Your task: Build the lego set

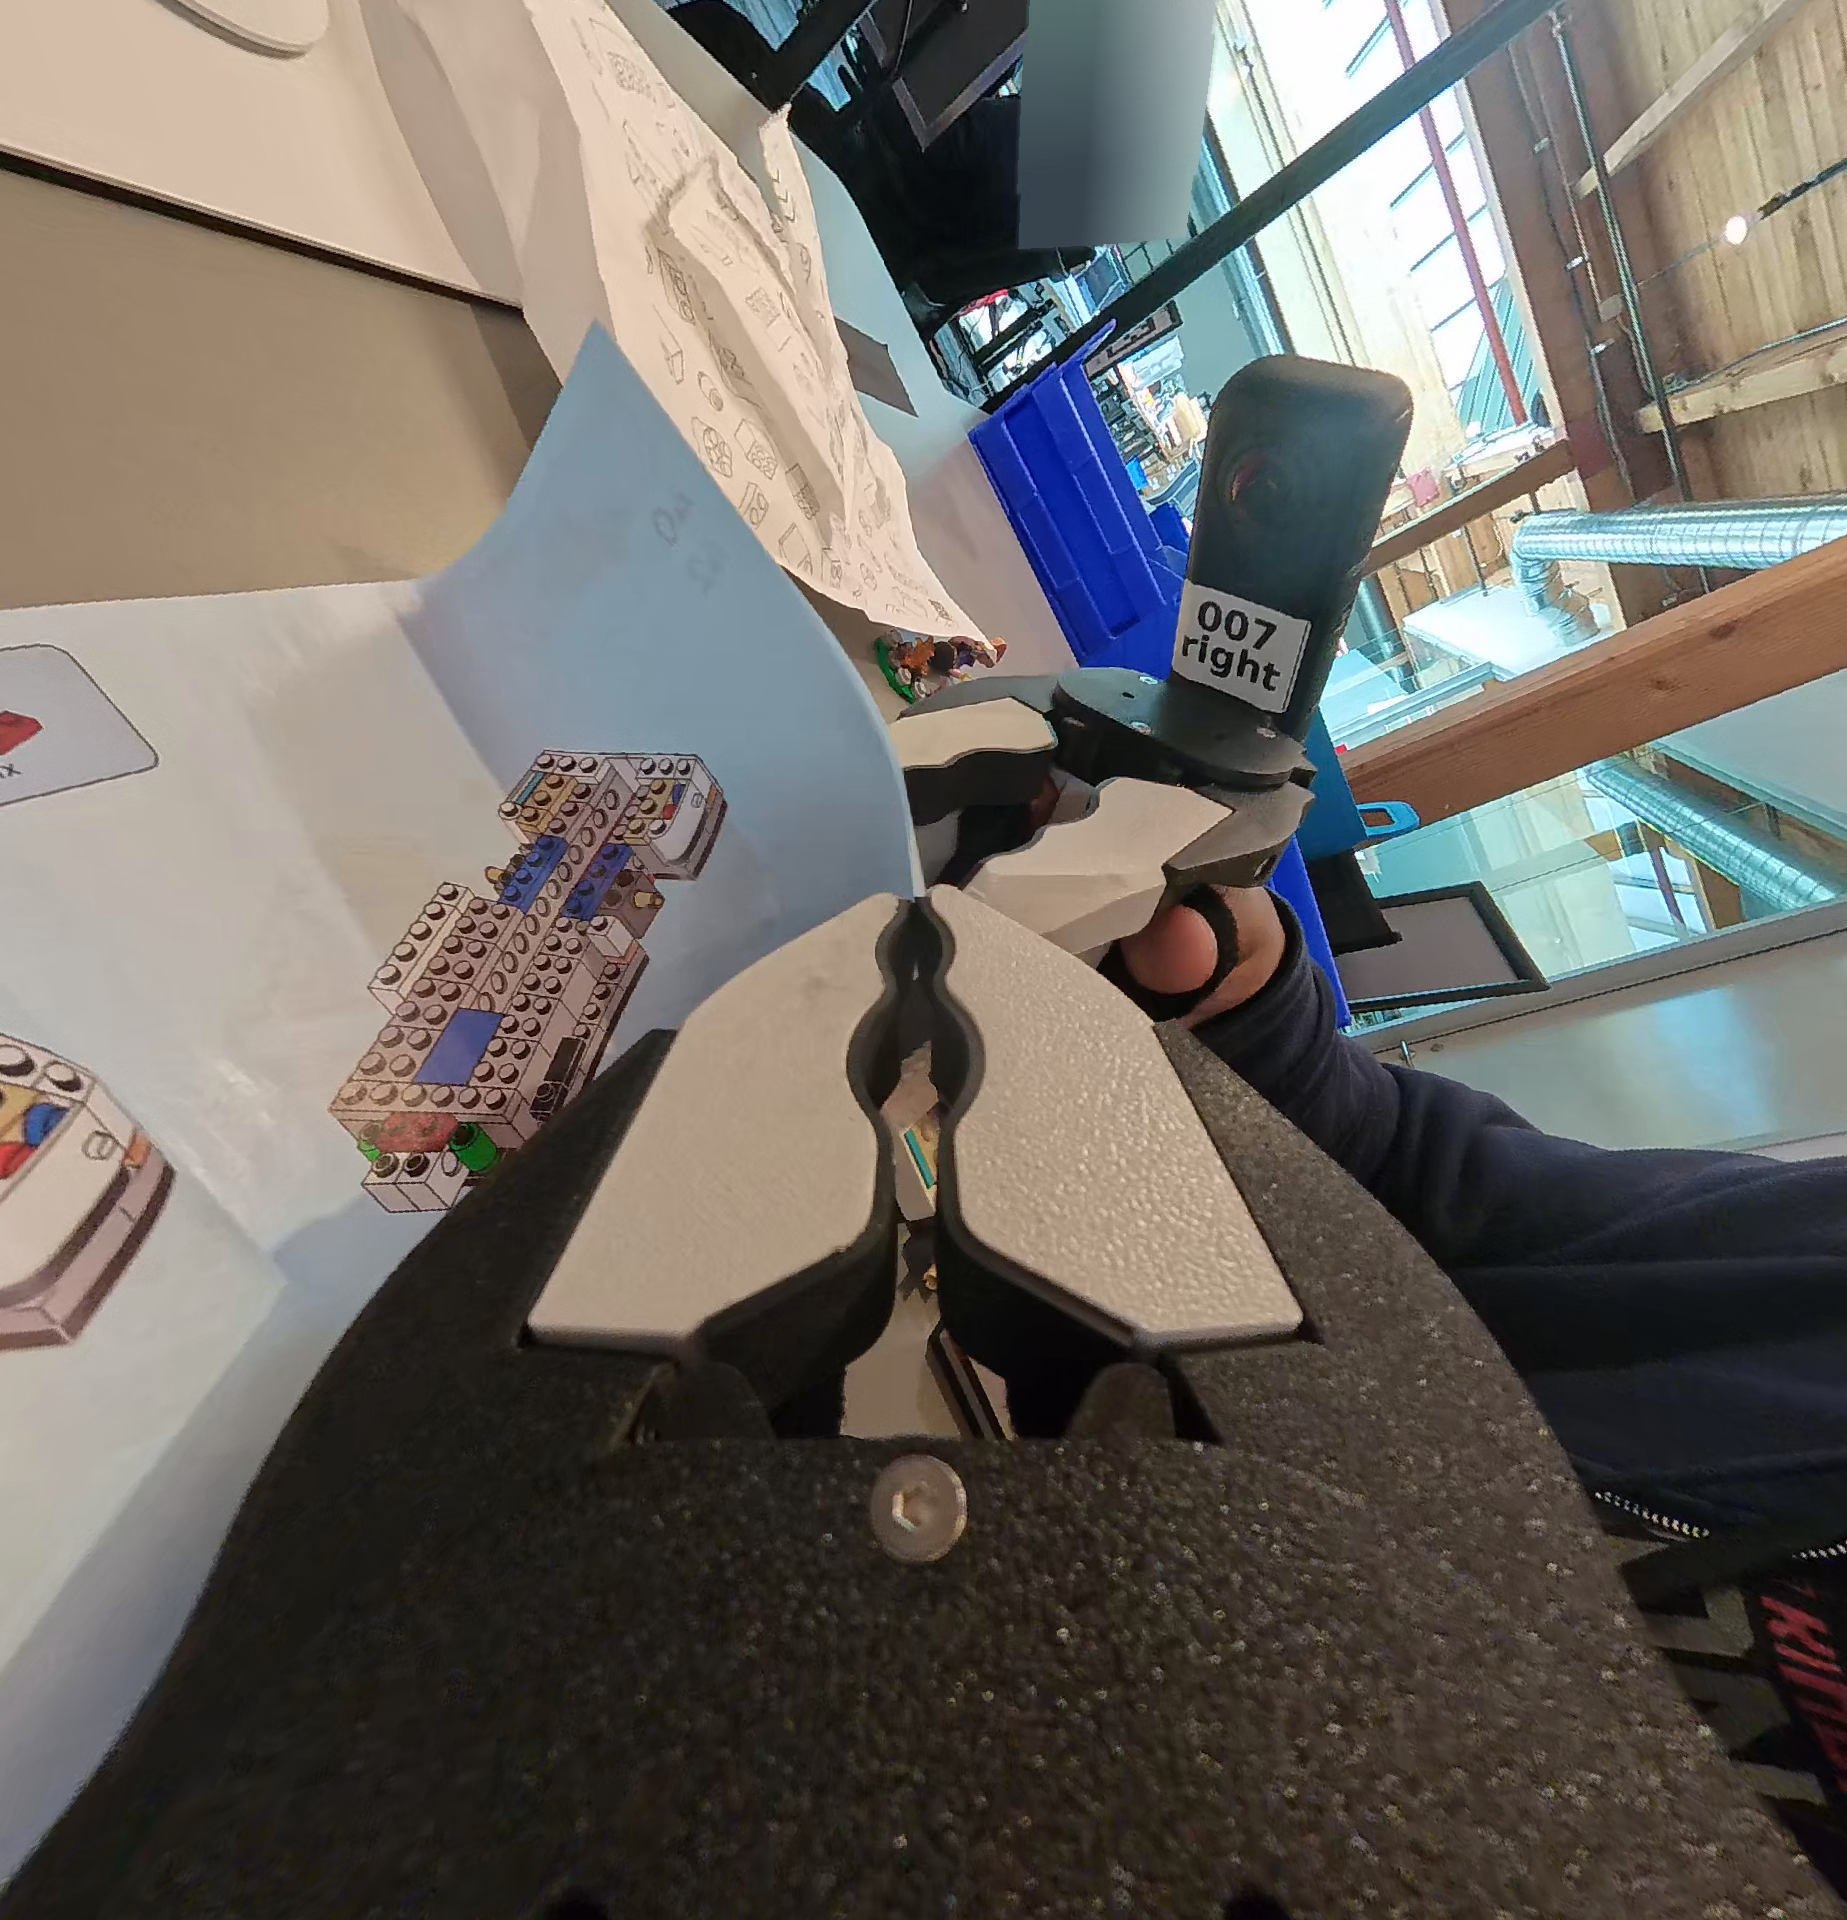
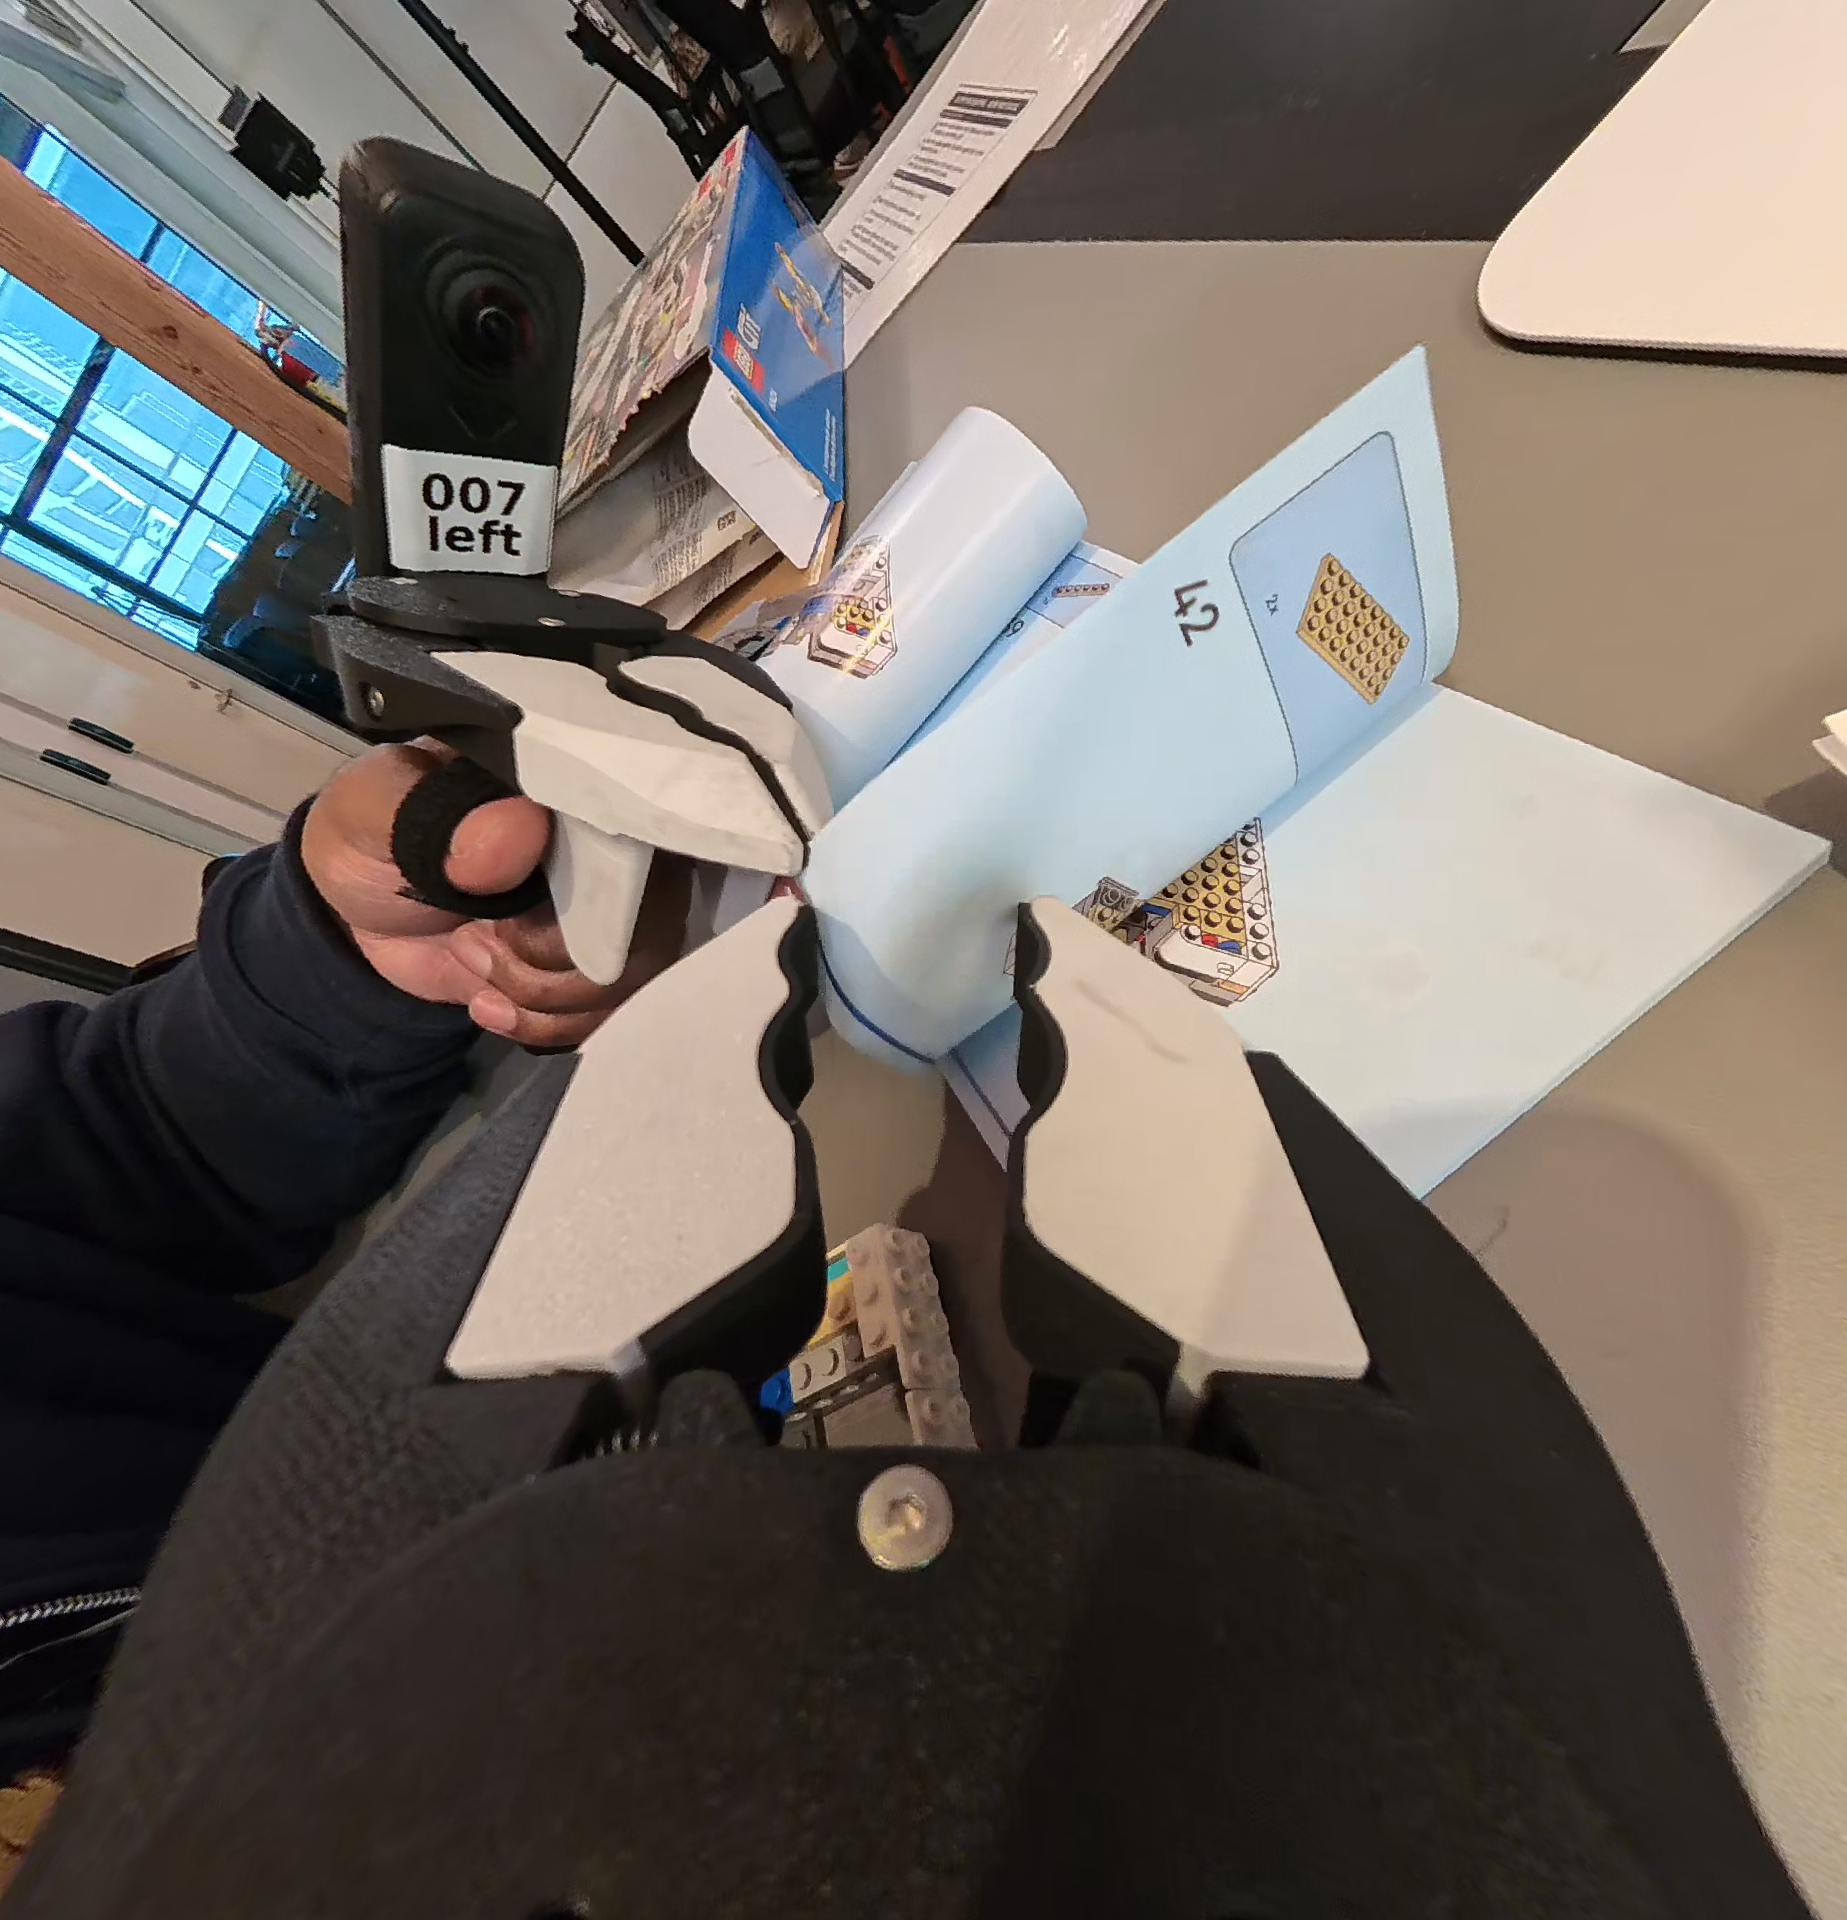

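A light blue brick-building instruction booklet (image 2: 1521, 883) lies open on the grey table (image 2: 1677, 1351). My left gripper (image 1: 914, 904) is shut on the edge of one page (image 1: 638, 623) and holds it lifted and curled. In the right wrist view the left gripper (image 2: 799, 842) pinches that page (image 2: 1106, 748) at its near edge. My right gripper (image 2: 914, 925) is open, and the curled bulge of the page sits between its fingertips (image 2: 1044, 935); I cannot tell whether they press on it. The right gripper (image 1: 960, 821) shows just behind the page in the left wrist view.
A partly built grey brick model (image 2: 898, 1320) lies under my right gripper. A blue toy box (image 2: 784, 312) and papers stand behind the booklet. A printed white sheet (image 1: 732, 312), small brick figures (image 1: 940, 660) and blue bins (image 1: 1085, 499) lie beyond. A white board (image 2: 1677, 208) is at far right. Left and right tips are no more than a few centimetres apart.
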Demonstrator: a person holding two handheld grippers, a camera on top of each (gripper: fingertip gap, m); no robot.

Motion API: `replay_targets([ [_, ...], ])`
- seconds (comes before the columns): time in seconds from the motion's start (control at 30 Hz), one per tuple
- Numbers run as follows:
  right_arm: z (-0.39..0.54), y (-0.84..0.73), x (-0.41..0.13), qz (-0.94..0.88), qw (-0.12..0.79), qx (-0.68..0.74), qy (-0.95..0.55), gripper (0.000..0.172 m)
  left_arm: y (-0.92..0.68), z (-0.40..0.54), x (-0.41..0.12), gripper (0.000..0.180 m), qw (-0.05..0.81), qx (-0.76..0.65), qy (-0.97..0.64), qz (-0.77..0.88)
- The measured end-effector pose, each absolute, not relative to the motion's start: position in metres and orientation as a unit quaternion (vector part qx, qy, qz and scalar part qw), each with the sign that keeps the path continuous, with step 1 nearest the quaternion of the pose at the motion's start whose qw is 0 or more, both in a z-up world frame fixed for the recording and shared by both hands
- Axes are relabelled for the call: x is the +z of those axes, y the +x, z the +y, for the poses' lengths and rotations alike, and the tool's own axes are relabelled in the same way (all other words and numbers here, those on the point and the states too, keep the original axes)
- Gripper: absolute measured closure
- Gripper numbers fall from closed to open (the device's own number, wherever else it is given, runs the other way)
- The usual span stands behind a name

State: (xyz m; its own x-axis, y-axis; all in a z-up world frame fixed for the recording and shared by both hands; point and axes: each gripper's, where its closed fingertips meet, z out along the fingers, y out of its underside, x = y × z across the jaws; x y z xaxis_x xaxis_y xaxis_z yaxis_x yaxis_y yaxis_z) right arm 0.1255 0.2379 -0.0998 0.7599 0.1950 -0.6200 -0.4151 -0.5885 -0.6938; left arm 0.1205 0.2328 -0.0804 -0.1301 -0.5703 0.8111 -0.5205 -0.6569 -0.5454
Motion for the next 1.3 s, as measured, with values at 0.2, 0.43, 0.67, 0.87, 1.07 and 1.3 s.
replay_targets([
  [0.2,0.238,0.129,-0.1,0.074,0.45,0.34,-0.822,0.139,0.12,0.235,-0.08,0.18,0.021,-0.628,-0.66,0.412],
  [0.43,0.233,0.151,-0.099,0.085,0.448,0.295,-0.84,0.13,0.12,0.237,-0.078,0.18,0.025,-0.629,-0.66,0.409],
  [0.67,0.226,0.185,-0.077,0.084,0.477,0.182,-0.856,0.12,0.12,0.238,-0.078,0.18,0.026,-0.63,-0.66,0.409],
  [0.87,0.232,0.15,-0.092,0.079,0.453,0.263,-0.848,0.116,0.12,0.234,-0.076,0.18,0.023,-0.632,-0.656,0.413],
  [1.07,0.235,0.136,-0.105,0.083,0.439,0.308,-0.84,0.119,0.119,0.232,-0.075,0.18,0.02,-0.635,-0.651,0.416],
  [1.3,0.234,0.138,-0.107,0.087,0.44,0.308,-0.839,0.134,0.12,0.23,-0.076,0.18,0.015,-0.637,-0.65,0.415],
])
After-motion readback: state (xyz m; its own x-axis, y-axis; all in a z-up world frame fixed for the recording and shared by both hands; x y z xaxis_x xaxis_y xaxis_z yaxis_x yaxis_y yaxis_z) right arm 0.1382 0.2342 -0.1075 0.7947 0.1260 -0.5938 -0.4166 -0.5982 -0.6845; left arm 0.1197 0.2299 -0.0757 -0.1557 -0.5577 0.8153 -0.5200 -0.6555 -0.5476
